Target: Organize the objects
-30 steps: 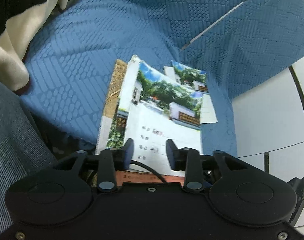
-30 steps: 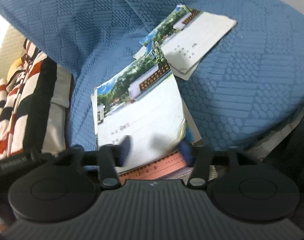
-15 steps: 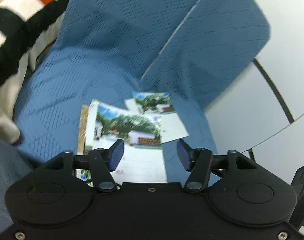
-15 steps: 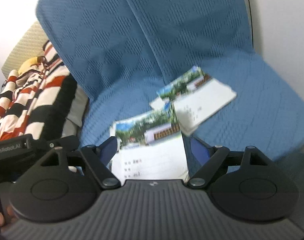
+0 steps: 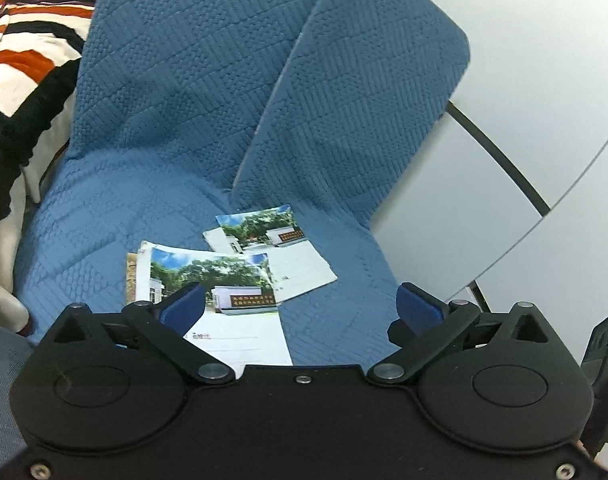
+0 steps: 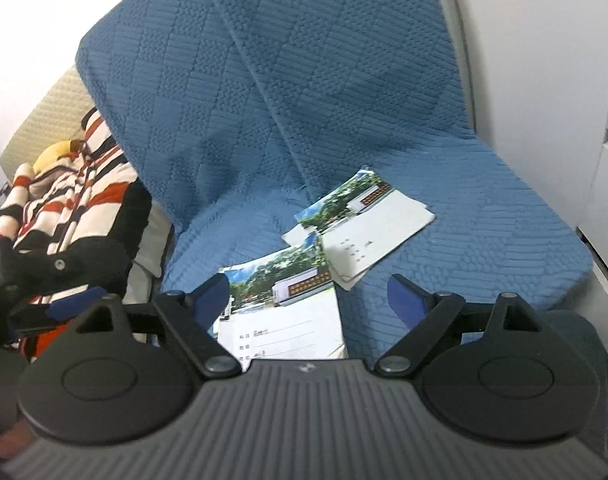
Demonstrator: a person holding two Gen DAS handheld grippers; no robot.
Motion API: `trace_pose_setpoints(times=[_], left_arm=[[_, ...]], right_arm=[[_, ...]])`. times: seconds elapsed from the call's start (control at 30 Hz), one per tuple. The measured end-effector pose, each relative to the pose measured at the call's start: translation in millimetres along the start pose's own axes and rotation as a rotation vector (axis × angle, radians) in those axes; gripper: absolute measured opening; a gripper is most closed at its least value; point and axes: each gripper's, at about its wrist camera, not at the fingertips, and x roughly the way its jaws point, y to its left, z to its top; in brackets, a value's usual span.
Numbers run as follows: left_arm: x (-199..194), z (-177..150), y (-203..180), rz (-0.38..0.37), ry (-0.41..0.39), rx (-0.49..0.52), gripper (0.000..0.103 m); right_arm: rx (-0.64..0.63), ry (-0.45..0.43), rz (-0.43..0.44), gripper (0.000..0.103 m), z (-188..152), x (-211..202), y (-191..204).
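Fingers of the left gripper (image 5: 299,306) have just been opening and hold nothing; the right gripper (image 6: 308,294) likewise gapes empty. Next, square the far notebook (image 5: 281,258) onto the near stack (image 5: 211,280) on the blue sofa (image 5: 171,120).

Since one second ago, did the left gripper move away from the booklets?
Yes. The left gripper has risen and backed off: the near booklet looks smaller on the blue seat cover. Its jaws have just been opening, nothing between them.

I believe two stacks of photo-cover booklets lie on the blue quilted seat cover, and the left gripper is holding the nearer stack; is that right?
Not quite. The left gripper holds nothing: the left wrist view shows its jaws, which have just been opening, spread wide above the nearer stack, which lies free. The rest stands: it and the farther stack lie on the blue quilted seat cover.
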Motion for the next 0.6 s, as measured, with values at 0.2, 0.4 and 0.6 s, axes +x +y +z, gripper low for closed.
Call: trace_pose_setpoints(times=[0.2, 0.4, 0.6], left_arm=[[9, -8, -15, -0.021, 0.027, 0.039, 0.102], [16, -10, -18, -0.031, 0.032, 0.04, 0.102], [24, -4, -12, -0.034, 0.035, 0.035, 0.102]], right_arm=[[0.037, -0.017, -0.027, 0.087, -5, -8, -13], [0.016, -0.01, -0.06, 0.087, -11, -9, -16], [0.023, 0.01, -0.078, 0.087, -12, -1, -18]])
